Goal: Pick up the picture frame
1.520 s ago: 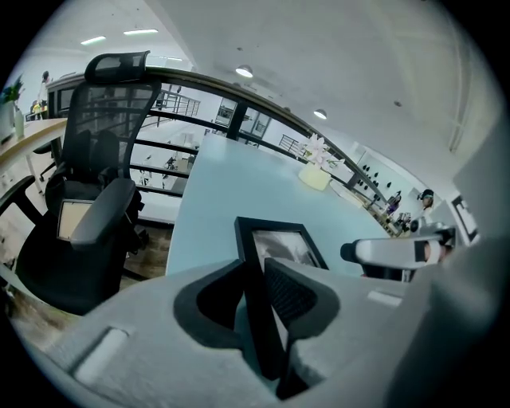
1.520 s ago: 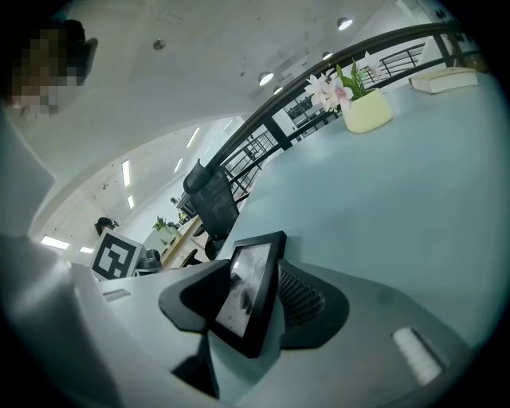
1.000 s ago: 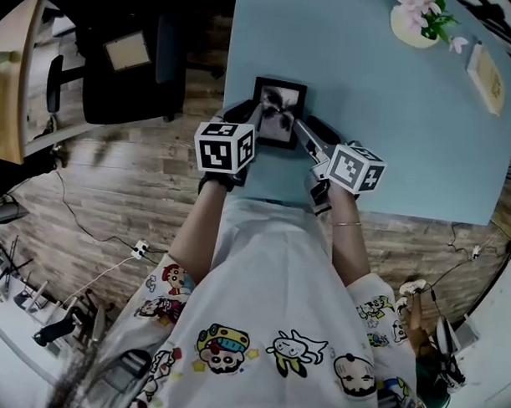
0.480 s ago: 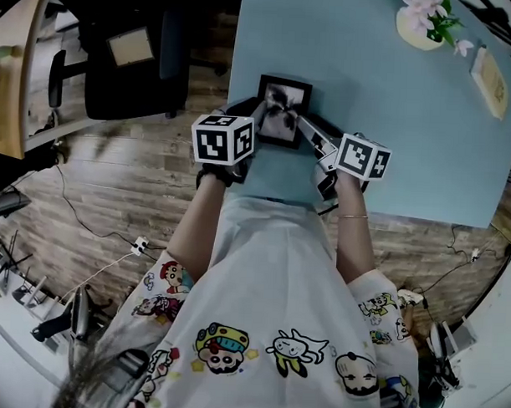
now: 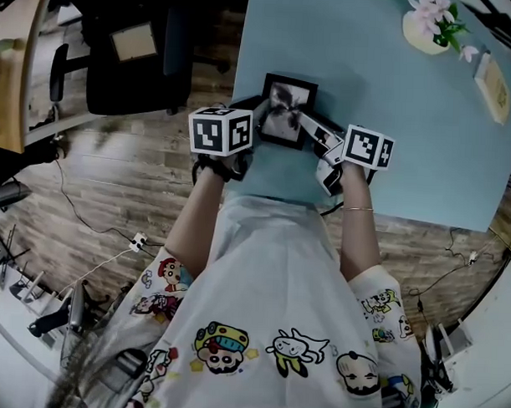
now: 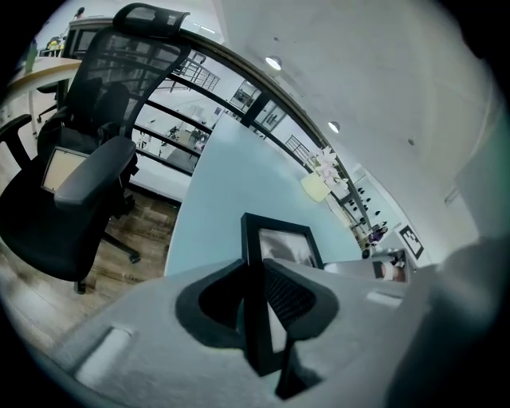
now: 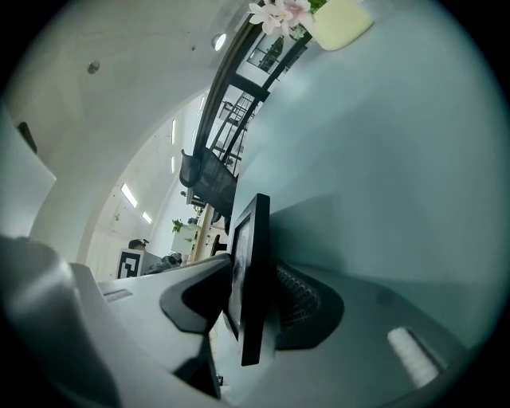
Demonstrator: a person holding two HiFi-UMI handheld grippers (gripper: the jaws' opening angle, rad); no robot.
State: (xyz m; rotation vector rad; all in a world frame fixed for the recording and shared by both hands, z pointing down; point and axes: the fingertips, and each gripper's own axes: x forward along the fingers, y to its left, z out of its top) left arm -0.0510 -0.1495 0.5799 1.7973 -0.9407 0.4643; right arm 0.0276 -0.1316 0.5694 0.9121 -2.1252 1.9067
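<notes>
Left gripper (image 6: 256, 279): we see the jaws pinched on the left edge of the picture frame (image 5: 286, 104). The ribbed pad lies flat on the moulding and no gap shows.
Right gripper (image 7: 253, 295): its jaws have just been closing. The frame's right edge stands between them with a jaw against each face, so we read it as a pinch.
Frame location: it spans the two grippers, one side edge in each. It is tilted up over the near part of the table (image 5: 393, 112). We cannot tell if its lower edge still touches the top.
Step in hand: we judge the two-sided grasp is set and the lift is at its start.
Next move: it calls for both grippers to rise together at one pace and hold the squeeze. If one leads, the frame likely twists or slips from the thin-edge grip.
Frame look: black moulding, near square and thin, with a grey, smudgy dark print inside. It looks rigid, and we guess the front is slick.
Beyond the jaws: bare pale blue table top. A flower pot (image 5: 429, 29) sits far out on the right gripper's side, well apart from the frame.
Outside the left gripper: a black office chair (image 5: 131, 61) stands on a wood floor, off the table and no part of this.
</notes>
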